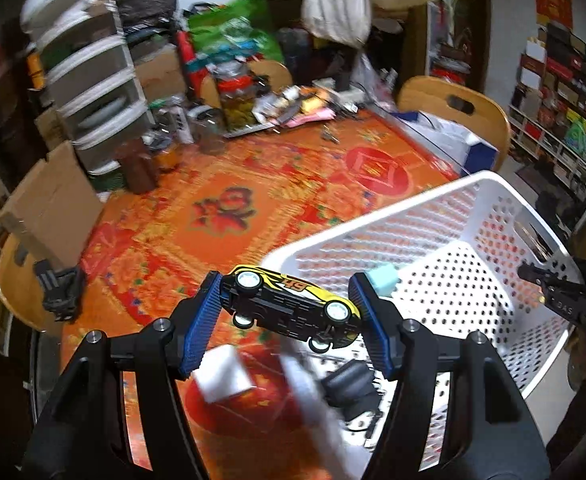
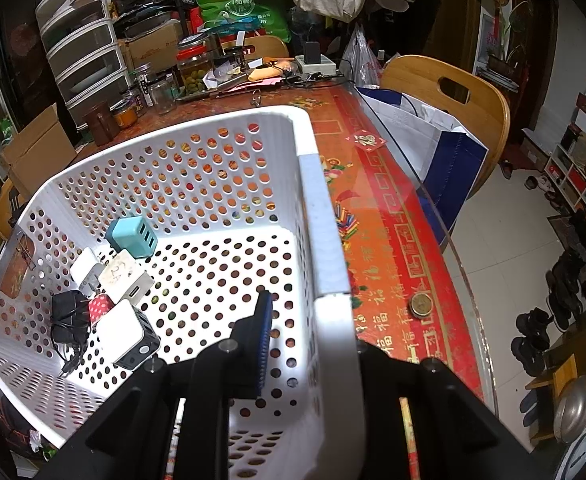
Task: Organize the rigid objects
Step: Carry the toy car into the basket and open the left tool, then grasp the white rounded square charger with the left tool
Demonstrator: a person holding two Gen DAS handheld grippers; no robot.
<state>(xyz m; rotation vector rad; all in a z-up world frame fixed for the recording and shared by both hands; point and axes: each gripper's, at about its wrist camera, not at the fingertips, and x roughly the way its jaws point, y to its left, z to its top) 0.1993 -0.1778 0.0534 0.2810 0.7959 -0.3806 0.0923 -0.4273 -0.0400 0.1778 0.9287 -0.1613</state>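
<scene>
My left gripper [image 1: 287, 312] is shut on a yellow and black toy car [image 1: 289, 306], held on its side just above the near rim of the white perforated basket [image 1: 445, 200]. My right gripper [image 2: 313, 336] is shut on the basket's right wall [image 2: 325, 248], one blue pad [image 2: 265, 336] inside, the other finger hidden outside. Inside the basket lie a teal charger [image 2: 131, 236], white chargers [image 2: 125, 276], a white and black cube [image 2: 127, 338], a red dotted item [image 2: 101, 306] and a black adapter with cable [image 2: 69, 320].
The table has an orange-red patterned cloth [image 1: 221, 208]. Jars, papers and clutter [image 2: 197, 72] stand at its far edge. A coin-like tin [image 2: 420, 305] lies right of the basket. Wooden chairs [image 2: 445, 92] and a drawer tower [image 1: 89, 80] surround the table. A white block [image 1: 225, 372] lies below my left gripper.
</scene>
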